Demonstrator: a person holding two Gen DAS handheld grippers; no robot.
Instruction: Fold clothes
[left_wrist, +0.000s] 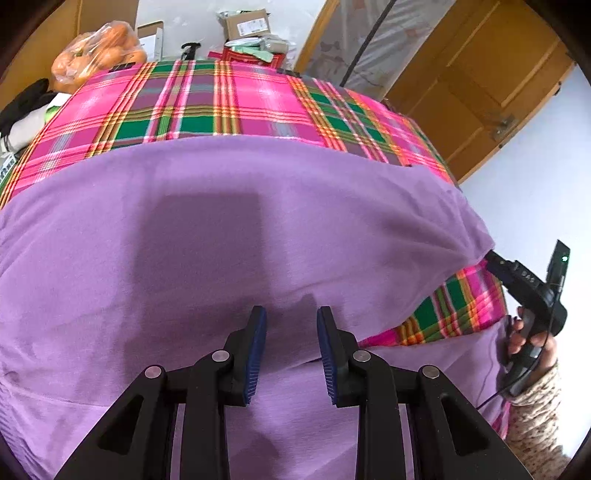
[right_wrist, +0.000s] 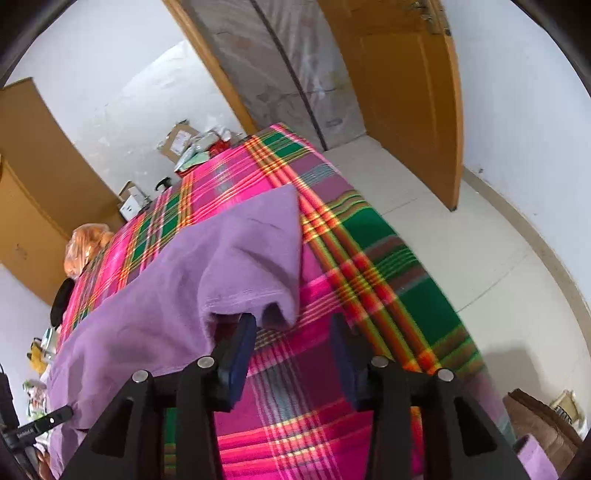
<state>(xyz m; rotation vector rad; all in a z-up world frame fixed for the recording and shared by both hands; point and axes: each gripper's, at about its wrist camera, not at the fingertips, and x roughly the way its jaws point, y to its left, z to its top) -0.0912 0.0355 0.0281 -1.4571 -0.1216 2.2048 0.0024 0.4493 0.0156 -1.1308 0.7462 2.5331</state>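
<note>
The purple garment (left_wrist: 229, 236) is lying soft and lightly creased across the plaid-covered tabletop (left_wrist: 229, 107), spreading ahead of the left gripper (left_wrist: 291, 343), jaws apart, nothing clamped. Right gripper (right_wrist: 293, 343): jaws standing apart, a sleeve hem (right_wrist: 255, 295) drooping just beyond them. No writing is reading clearly.

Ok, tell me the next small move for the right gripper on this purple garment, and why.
Probably draw the right gripper back and clear of the sleeve. Its fingers stand apart with nothing pinched, and the purple garment's sleeve end lies just ahead on the plaid cloth, partly draped over the left finger's tip. The left gripper hovers open over the body, so smoothing could follow.
</note>
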